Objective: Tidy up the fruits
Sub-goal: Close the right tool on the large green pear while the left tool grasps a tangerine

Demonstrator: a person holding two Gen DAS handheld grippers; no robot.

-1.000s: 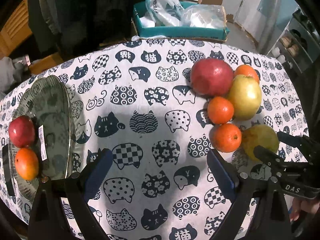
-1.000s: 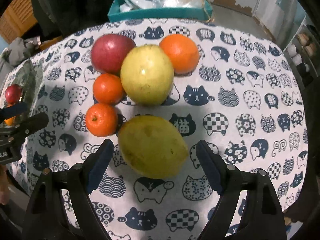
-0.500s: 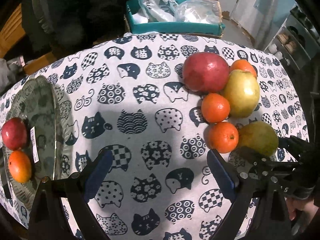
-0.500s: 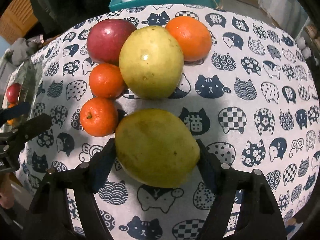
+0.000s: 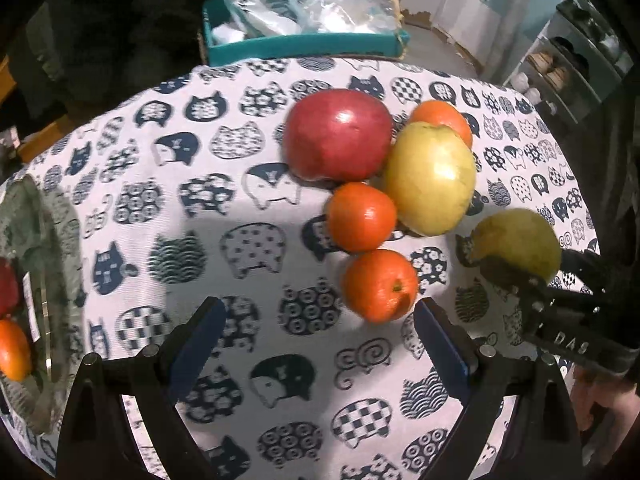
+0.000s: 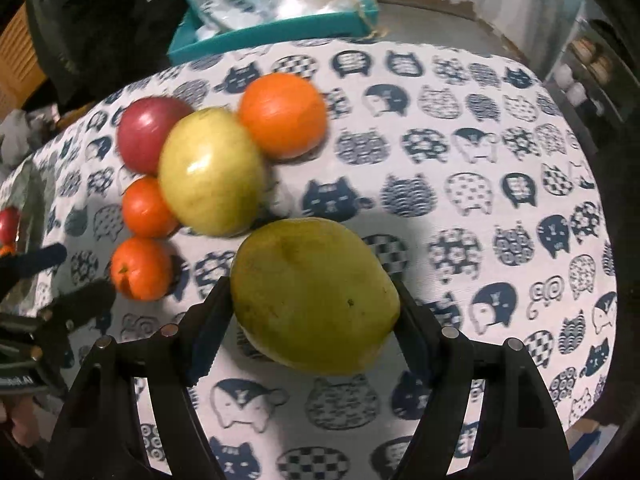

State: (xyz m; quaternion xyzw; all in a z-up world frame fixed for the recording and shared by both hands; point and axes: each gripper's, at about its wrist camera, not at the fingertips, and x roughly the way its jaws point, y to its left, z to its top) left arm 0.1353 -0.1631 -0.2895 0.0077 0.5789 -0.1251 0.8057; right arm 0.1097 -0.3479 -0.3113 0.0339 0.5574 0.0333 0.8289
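Right hand-held gripper (image 6: 308,312) was clamped on the large yellow-green oval fruit (image 6: 314,296), its jaws having just closed in onto both flanks, above the round surface in a white cloth printed with navy cats (image 6: 480,208). Left hand-held gripper (image 5: 316,344) hung with jaws wide apart and nothing between them. At eleven o'clock from the held fruit sat the big yellow-green pear-like fruit (image 6: 212,172), touching a dark red apple (image 6: 150,138), one large orange (image 6: 282,116) and, nearby, two small orange mandarins (image 6: 146,208) (image 6: 140,268).
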